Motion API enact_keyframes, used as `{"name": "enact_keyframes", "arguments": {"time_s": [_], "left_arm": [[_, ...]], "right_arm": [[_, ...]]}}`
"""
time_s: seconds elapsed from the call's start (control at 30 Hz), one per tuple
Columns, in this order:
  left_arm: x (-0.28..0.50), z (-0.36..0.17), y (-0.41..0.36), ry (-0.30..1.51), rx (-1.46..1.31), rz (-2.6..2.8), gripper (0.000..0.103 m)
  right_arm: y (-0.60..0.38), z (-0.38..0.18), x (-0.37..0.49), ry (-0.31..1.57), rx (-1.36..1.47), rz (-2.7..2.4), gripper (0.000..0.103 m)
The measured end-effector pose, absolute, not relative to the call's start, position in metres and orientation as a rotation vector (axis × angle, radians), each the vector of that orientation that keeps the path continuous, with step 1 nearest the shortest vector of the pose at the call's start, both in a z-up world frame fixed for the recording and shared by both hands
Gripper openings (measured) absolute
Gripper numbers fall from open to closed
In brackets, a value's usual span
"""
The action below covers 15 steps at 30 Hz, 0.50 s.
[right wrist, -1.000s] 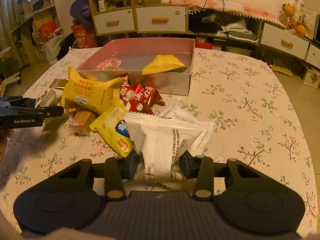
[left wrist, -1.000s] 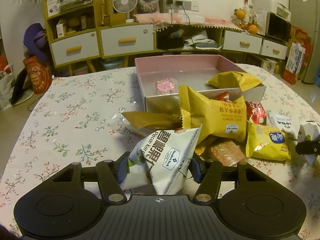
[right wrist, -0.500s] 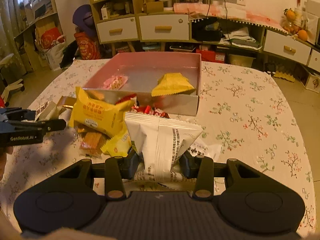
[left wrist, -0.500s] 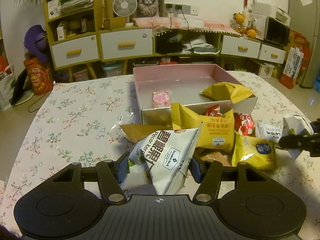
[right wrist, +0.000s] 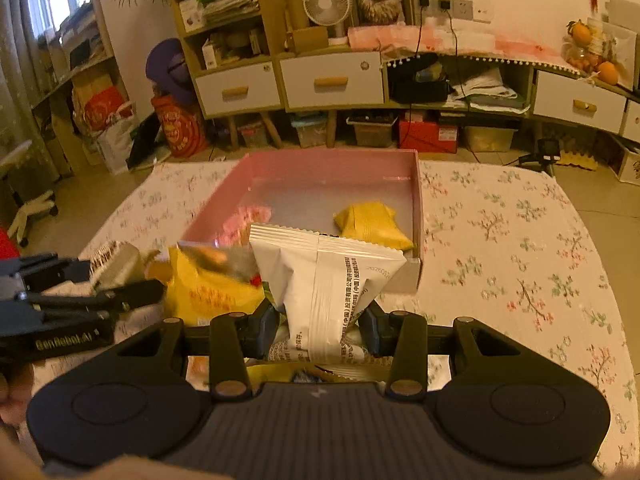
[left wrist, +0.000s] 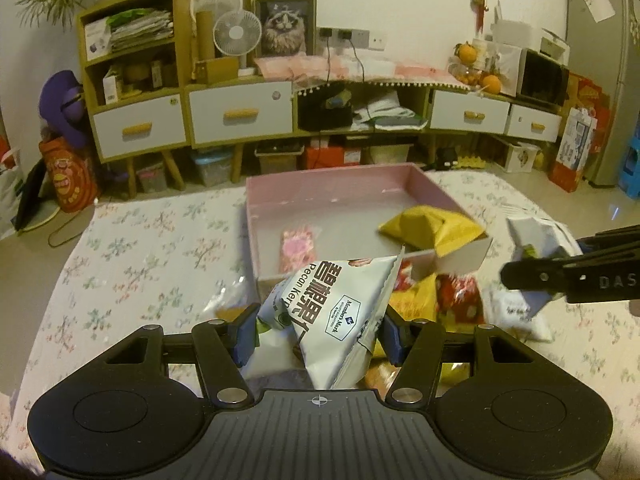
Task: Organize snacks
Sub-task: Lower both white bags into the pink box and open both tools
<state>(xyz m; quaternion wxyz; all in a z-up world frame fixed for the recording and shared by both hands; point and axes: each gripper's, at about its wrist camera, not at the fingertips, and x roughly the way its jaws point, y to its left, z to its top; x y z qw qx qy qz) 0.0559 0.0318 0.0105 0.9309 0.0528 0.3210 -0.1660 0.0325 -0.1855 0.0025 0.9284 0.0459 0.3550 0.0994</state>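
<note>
My left gripper (left wrist: 318,334) is shut on a white pecan kernel packet (left wrist: 340,320), held above the snack pile in front of the pink box (left wrist: 332,172). My right gripper (right wrist: 320,326) is shut on a white snack packet (right wrist: 324,280), held just before the box's near wall (right wrist: 408,276). In the box lie a yellow packet (left wrist: 432,228) and a small pink packet (left wrist: 296,246). Each gripper shows in the other's view, the right one (left wrist: 516,276) and the left one (right wrist: 120,276), with its packet.
Loose snacks lie before the box: a yellow packet (right wrist: 204,294), a red packet (left wrist: 456,300), a white packet (left wrist: 516,312). The floral tablecloth (right wrist: 520,248) covers the table. Cabinets with drawers (left wrist: 240,112) stand beyond the far edge.
Both grippers have risen and moved forward toward the pink box with their packets. The right gripper has come closer into the left wrist view.
</note>
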Motion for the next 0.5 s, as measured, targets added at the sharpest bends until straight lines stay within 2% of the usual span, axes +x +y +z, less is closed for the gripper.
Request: {"name": "enact_keyframes", "arguments": {"time_s": [0.5], "left_arm": [[0.113,0.023,-0.009,0.707,0.023,-0.344,0.058]], "right_arm": [[-0.192,0.031,0.092,0.677,0.226,0.147,0.040]]}}
